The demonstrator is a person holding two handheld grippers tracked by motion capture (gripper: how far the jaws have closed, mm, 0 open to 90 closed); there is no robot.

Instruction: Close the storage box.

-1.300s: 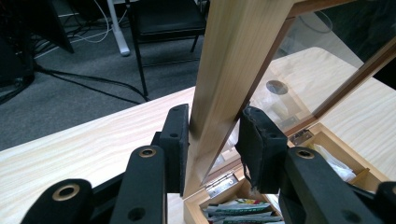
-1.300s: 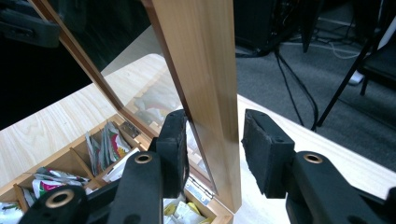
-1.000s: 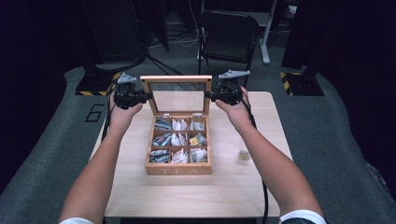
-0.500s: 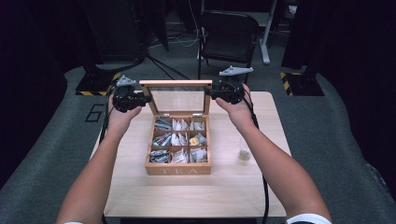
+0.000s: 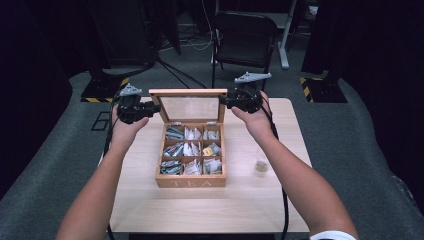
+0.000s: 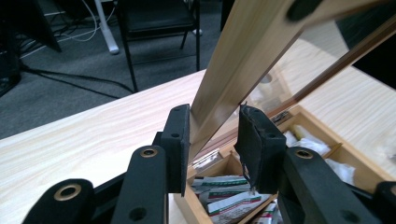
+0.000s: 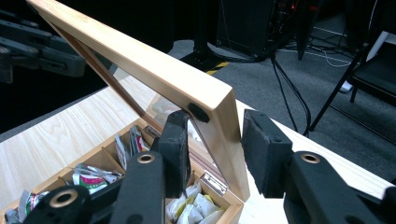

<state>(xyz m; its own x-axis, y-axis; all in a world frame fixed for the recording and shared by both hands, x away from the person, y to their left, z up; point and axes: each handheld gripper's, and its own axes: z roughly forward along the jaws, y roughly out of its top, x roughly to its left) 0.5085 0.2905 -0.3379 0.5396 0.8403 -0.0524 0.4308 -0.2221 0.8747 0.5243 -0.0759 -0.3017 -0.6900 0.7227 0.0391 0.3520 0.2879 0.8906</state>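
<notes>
Tea box [image 5: 190, 160] sits in the middle of the wooden table [image 5: 150, 200], with its lid [image 5: 188, 106] standing up almost straight at the back. From the high view, the box has nine little squares full of tea bags [image 5: 191, 149], and the word TEA is on its front. A small glass jar [image 5: 260, 162] stands alone to the right of the box, near the right arm.

The left gripper [image 5: 150, 109] is at the left side of the lid, and the right gripper [image 5: 227, 101] is at the right side. The left gripper view shows its jaws open, one on each side of the lid's wooden frame [image 6: 224, 88], with small gaps, so they are not squeezing it. The right gripper view shows the same: jaws apart, the lid's edge [image 7: 219, 135] between them, closer to one jaw. That view also shows a black dot [image 7: 198, 112] on the lid corner and a metal hinge [image 7: 215, 183].

The table has bare room in front of the box and on both sides. A black chair [image 5: 245, 37] stands behind the table.
</notes>
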